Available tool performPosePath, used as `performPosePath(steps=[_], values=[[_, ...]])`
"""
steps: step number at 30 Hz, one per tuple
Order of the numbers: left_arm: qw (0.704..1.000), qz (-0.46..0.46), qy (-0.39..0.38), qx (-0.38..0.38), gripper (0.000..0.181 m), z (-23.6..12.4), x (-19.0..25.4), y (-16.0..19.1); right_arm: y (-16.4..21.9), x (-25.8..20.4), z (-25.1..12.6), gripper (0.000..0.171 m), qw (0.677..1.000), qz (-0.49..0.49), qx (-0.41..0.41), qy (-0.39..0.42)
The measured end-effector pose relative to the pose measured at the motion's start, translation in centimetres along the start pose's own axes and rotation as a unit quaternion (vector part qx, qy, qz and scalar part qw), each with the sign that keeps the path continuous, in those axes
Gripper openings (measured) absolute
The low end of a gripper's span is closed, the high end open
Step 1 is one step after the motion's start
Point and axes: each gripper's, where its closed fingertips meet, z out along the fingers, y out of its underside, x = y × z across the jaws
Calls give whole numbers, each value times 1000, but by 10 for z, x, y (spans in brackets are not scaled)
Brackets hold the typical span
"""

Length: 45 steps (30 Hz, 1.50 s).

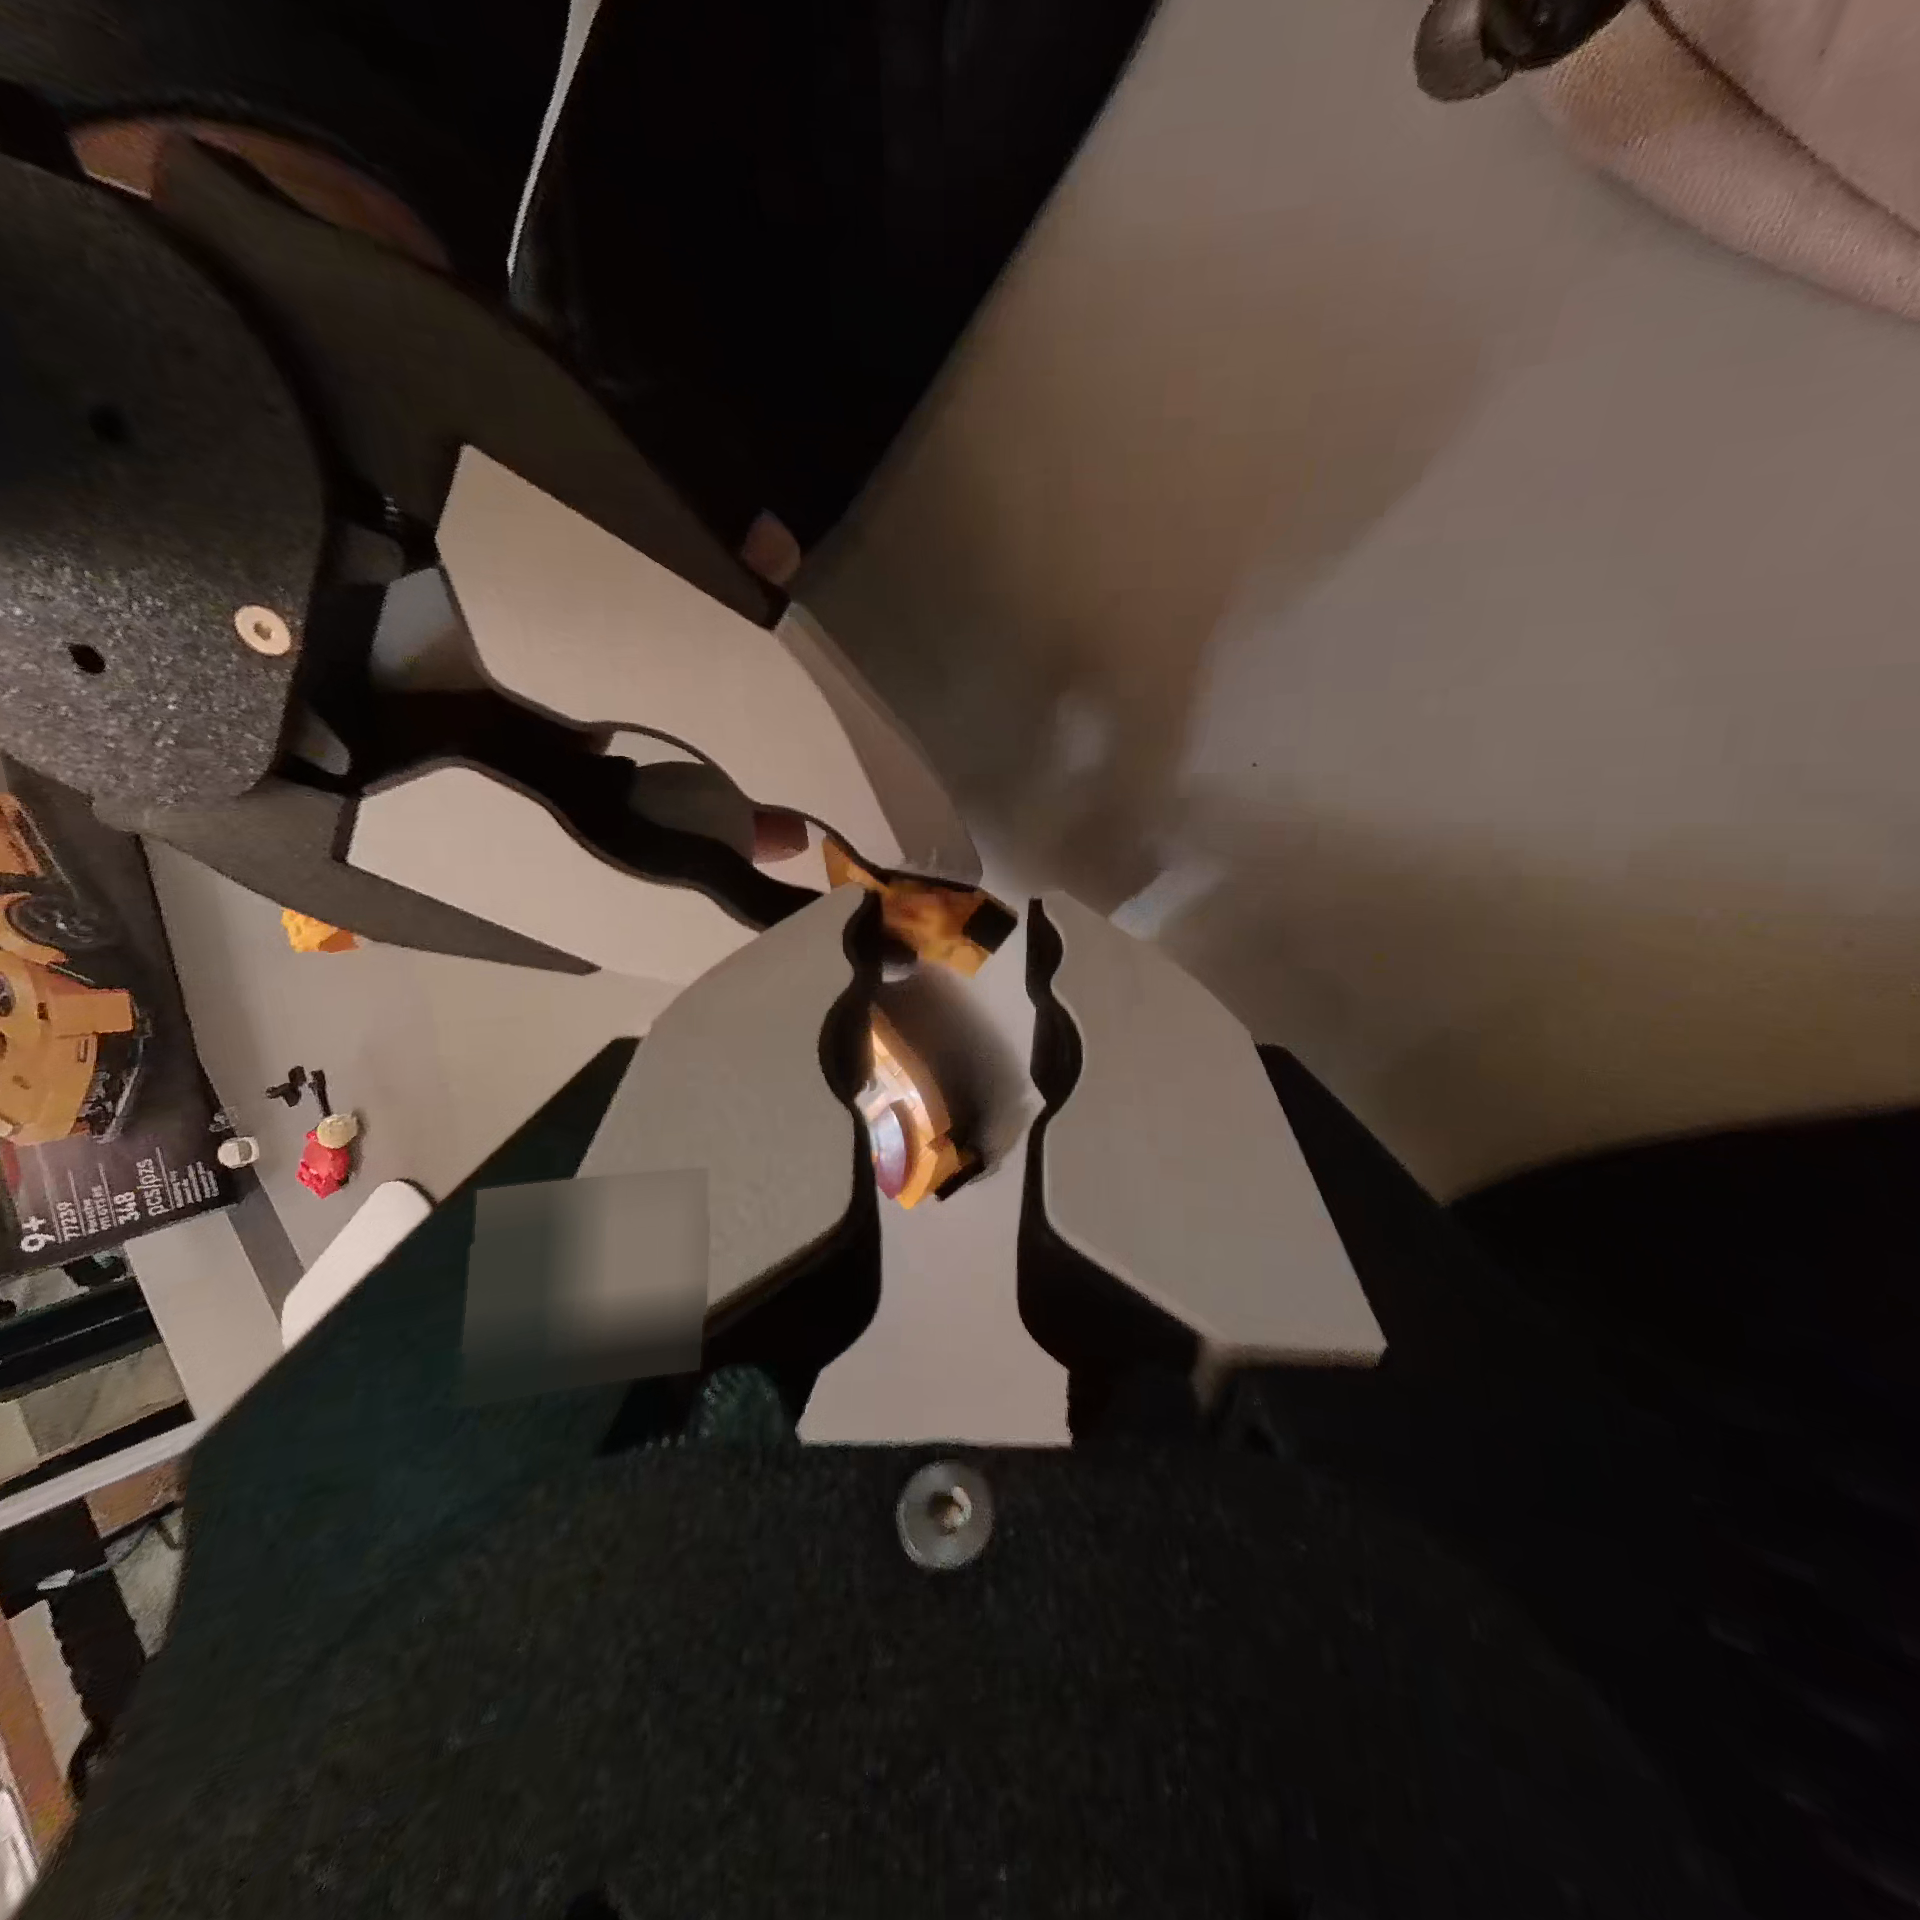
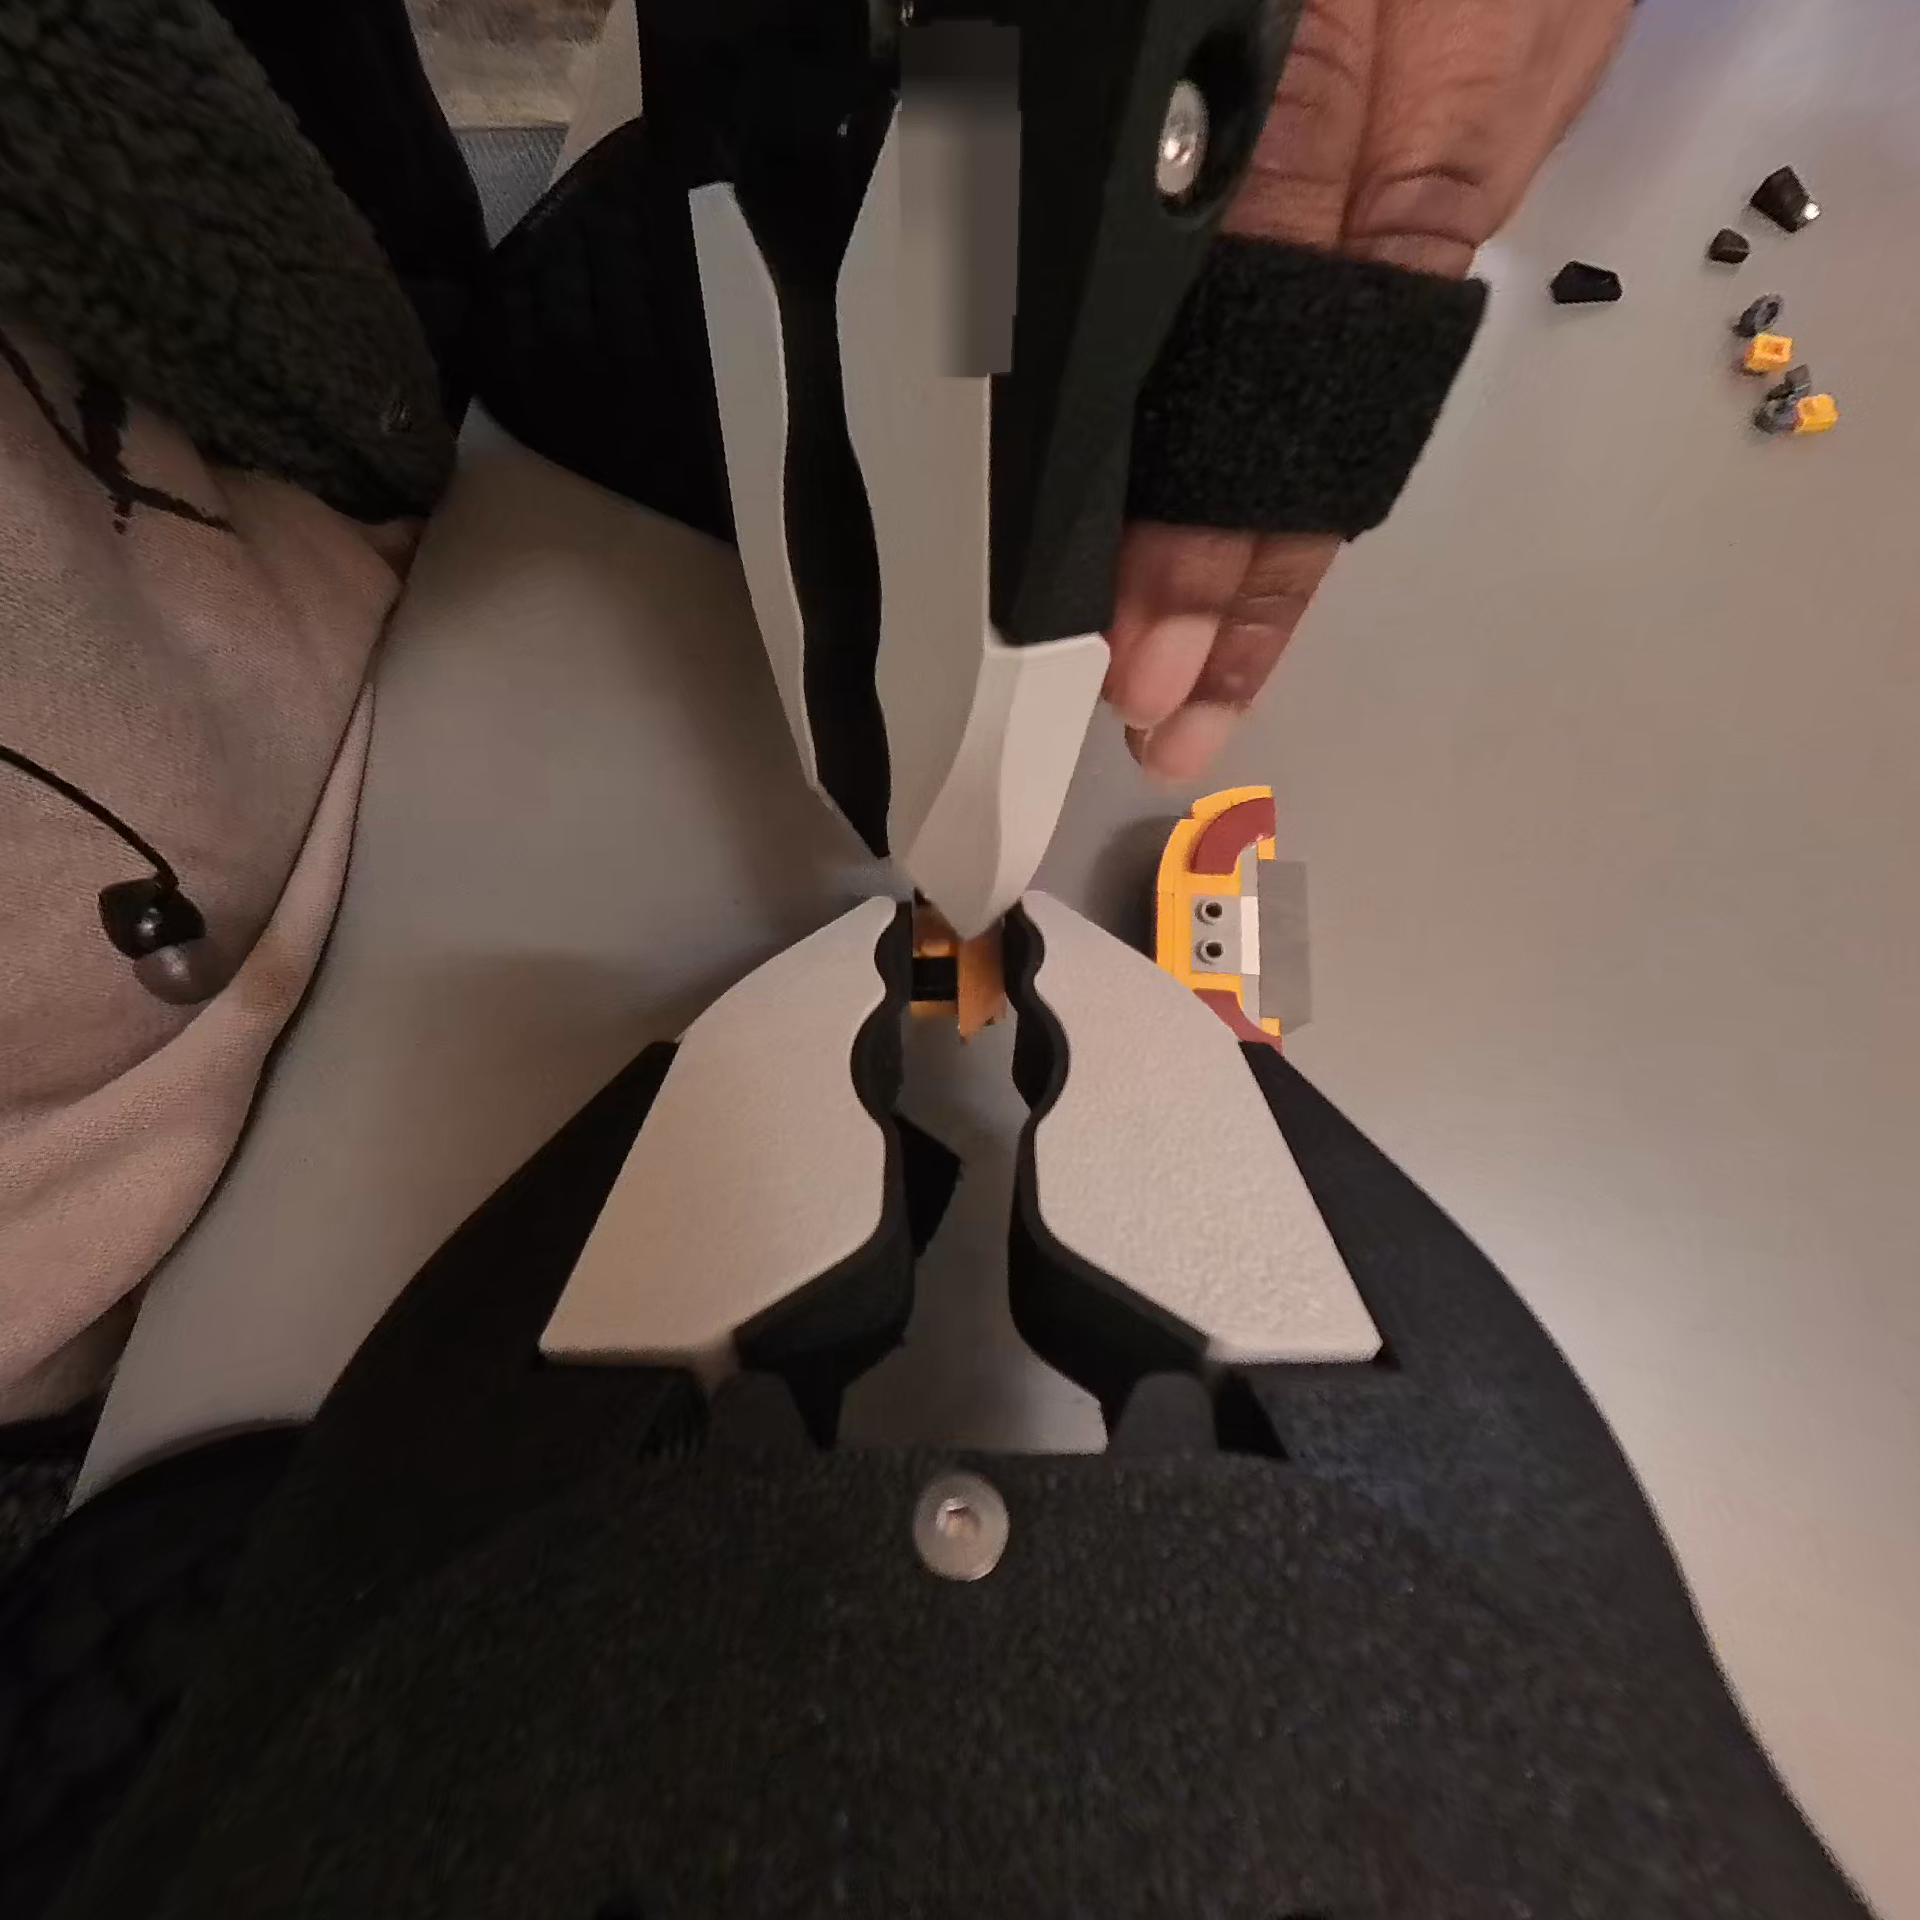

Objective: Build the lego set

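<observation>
1. The right tool, grey-fingered with black wavy pads, is narrowed to a slim gap around a small orange-and-black brick cluster; the piece sits between its tips, apparently pinched, though the contact on each side is partly hidden.
2. The left tool comes in from the opposite side, tip to tip with the right one; in the right wrist view its fingers look drawn almost together at that same cluster, while in its own view a gap shows between its fingers, so whether it truly grips the cluster I cannot tell.
3. Just beyond on the pale grey table lies a curved orange, dark-red and grey sub-assembly, apart from both tools; a similar curved orange piece with a shiny round insert shows below the left tool.
4. Farther out: loose black wedge pieces and small orange and grey bricks; on the other side a small red brick stack and the dark set box with an orange car picture.
5. Judged from this, the build is early; a few small sections exist, many parts lie loose, and the present step seems to be joining or seating the small cluster.
</observation>
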Motion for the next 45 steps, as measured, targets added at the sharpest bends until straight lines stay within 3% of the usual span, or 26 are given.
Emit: performPosePath(steps=[6,11,16,20,28,35,38,40,45], values=[[1000,-26,-8,5,26,-6,-3,4,0,-1,0,17,1000,10,17,-7],[993,-116,-23,18,21,-30,-8,21,3,-1,-5,17,999,21,36,5],[976,-211,36,41,12,-31,26,21,5,1,-13,17,998,30,50,27],[972,-219,77,25,16,-16,51,16,1,5,-14,17,997,30,55,39],[979,-181,93,-9,18,5,59,9,0,4,-14,16,997,33,60,48],[973,-197,107,-46,7,11,56,16,1,-1,-16,16,996,27,63,48],[962,-263,63,25,6,6,35,5,1,-1,-17,16,996,25,69,51],[939,-325,18,111,7,-7,12,-5,-1,0,-19,16,995,24,80,53],[822,-441,-86,348,6,-55,-42,-25,-21,8,-29,17,983,33,160,78]])
